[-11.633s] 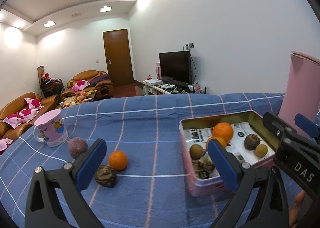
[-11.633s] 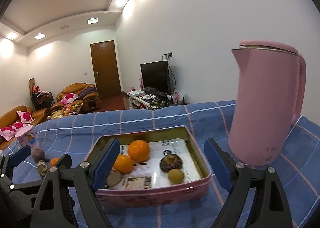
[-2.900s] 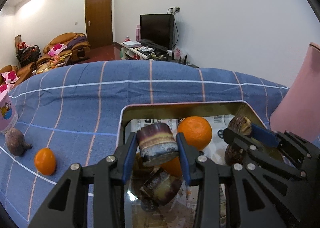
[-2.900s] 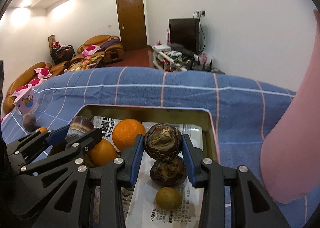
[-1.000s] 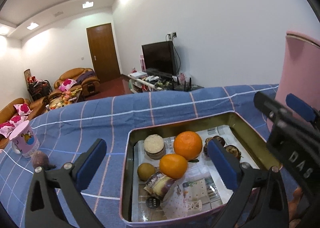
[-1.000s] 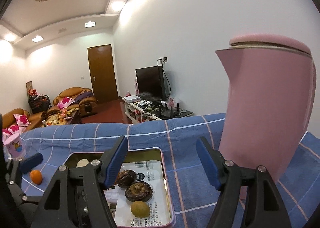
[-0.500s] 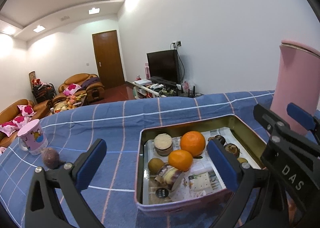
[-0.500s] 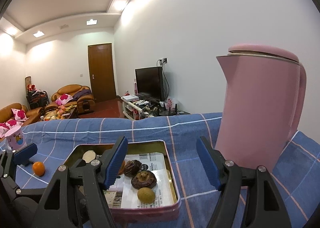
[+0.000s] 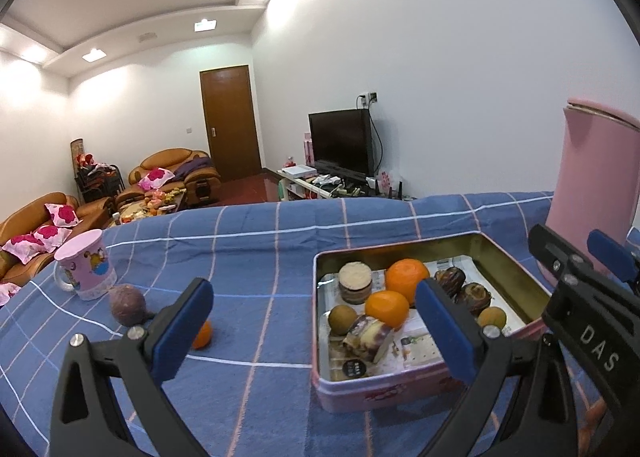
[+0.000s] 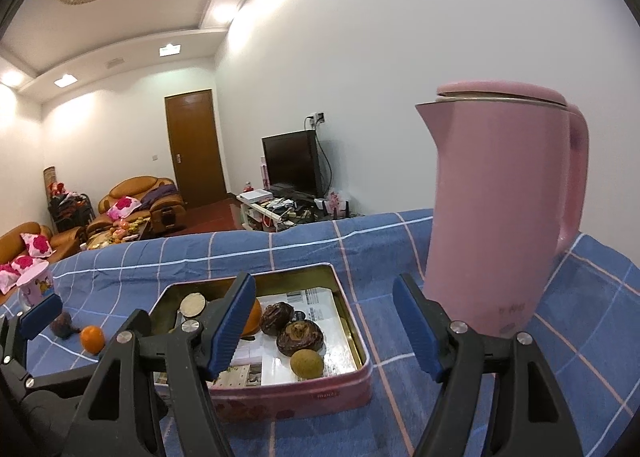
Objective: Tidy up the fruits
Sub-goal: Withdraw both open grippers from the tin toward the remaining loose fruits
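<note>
The pink tin [image 9: 384,385] sits on the blue checked cloth [image 9: 248,257], lined with printed paper. It is rectangular, and in the left wrist view its long axis runs from the near edge away toward the far wall, slightly slanted to the right.

Inside it lie 2 oranges [image 9: 408,279], touching each other near the middle. A cut piece with a pale round face [image 9: 355,281] stands upright at the far left corner. A small brown-green fruit [image 9: 342,319] lies in front of it, and a purple-and-cream slice [image 9: 370,337] lies tilted on its side, its long axis pointing toward the near left corner. Along the right wall are 2 dark wrinkled fruits [image 10: 300,335] and another small brown-green fruit [image 10: 307,364].

Outside the tin, well to its left, a small orange [image 9: 202,335] and a purple round fruit [image 9: 127,304] rest on the cloth near a pink mug [image 9: 86,269]. A tall pink kettle [image 10: 500,217] stands upright just right of the tin.

The left gripper [image 9: 312,333] hovers with its jaws spread wide and nothing between them. The right gripper [image 10: 326,321] likewise has its jaws apart and empty, above the tin's near right part.
</note>
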Demonstrator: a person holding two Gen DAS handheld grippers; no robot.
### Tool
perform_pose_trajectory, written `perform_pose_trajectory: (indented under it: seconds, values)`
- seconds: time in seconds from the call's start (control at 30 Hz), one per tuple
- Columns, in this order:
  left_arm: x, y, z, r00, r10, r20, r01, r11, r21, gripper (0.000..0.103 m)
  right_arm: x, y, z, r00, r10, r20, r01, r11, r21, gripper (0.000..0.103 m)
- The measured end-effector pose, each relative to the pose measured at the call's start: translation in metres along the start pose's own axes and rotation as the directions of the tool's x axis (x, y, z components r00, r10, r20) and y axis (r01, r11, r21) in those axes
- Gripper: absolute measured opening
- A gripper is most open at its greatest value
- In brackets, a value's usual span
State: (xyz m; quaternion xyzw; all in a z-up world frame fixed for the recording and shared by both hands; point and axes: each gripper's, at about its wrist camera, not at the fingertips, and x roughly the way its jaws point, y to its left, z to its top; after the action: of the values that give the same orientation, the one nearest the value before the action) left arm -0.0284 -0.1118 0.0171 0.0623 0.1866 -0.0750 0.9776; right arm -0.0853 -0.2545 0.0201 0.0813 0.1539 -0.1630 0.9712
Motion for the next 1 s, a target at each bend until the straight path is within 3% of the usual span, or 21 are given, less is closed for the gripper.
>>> perform_pose_trajectory:
  seconds: [0.5,1.0]
  values:
    - [-0.001,0.046,-0.007,1.0,0.02,-0.002,-0.02,1.0,-0.009,0.103,-0.006,0.043,-0.009,1.0,0.006,-0.023,-0.005,1.0,0.006,0.073]
    - [0.009,0.099,-0.011,0.998,0.065,-0.024,-0.065,0.997,-0.029,0.103,-0.001,0.103,-0.014,0.996,0.08,-0.041,-0.08,0.997,-0.021,0.073]
